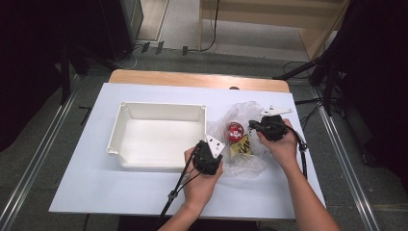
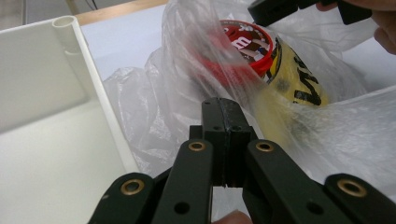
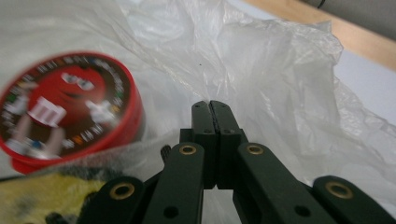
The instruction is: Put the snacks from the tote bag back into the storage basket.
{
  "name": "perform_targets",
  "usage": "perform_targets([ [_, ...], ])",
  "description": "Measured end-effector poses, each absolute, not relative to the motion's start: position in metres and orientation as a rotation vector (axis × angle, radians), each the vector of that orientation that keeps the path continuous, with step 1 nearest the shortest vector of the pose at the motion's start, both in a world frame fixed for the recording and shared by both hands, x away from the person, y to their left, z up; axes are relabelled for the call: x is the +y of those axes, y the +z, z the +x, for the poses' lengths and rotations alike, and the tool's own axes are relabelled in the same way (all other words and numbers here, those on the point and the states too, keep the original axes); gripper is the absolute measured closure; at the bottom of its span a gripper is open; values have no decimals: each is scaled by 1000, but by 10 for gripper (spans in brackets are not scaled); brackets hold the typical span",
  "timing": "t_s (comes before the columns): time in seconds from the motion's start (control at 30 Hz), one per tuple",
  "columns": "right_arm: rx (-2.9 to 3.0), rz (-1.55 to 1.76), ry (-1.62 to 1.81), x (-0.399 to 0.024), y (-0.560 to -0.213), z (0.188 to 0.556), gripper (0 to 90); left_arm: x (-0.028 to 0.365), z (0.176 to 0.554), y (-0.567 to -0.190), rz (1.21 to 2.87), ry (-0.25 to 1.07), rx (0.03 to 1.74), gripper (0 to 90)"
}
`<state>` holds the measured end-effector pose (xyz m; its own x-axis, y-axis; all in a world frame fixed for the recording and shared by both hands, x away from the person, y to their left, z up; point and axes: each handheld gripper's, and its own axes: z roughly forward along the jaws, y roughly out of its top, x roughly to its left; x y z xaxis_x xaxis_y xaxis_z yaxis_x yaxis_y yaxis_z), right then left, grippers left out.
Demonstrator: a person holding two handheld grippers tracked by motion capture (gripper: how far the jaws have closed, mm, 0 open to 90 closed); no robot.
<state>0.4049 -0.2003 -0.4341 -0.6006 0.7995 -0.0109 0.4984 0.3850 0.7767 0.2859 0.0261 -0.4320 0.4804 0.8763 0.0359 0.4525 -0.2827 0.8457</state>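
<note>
Tabletop [image 1: 96, 192]: clear crinkled plastic bag [image 1: 250, 166] lies beside white plastic bin [image 1: 159, 166]. Left gripper [image 2: 223, 109] clamps film, jaws together, near the red-lidded yellow candy tub [image 2: 261, 60]. Right gripper [image 3: 210, 112] likewise; we should pull apart gently.

One tub [image 1: 159, 132], one bag [image 1: 250, 115], one tube [image 1: 238, 139]

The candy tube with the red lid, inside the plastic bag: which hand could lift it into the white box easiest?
Probably the left. The left gripper sits right between the white box and the plastic bag, so the candy tube has a short way over. The right gripper is on the bag's far side.
</note>
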Motion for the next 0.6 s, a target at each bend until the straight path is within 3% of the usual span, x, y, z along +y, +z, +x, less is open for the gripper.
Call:
perform_targets([
  [0.07,2252,1096,1106,-199,-427,403,900,28,283,-430,1866,655,1112,883],
  [0.2,2257,1051,1140,-191,-418,402,900,32,278,-425,1757,687,1139,555],
  [0.33,2268,1010,1147,-182,-414,403,900,32,274,-422,1709,679,1125,400],
  [0.43,2282,990,1134,-177,-414,403,900,29,275,-422,1712,676,1120,364],
  [0.6,2298,980,1117,-173,-417,406,900,24,279,-429,1738,666,1138,397],
])
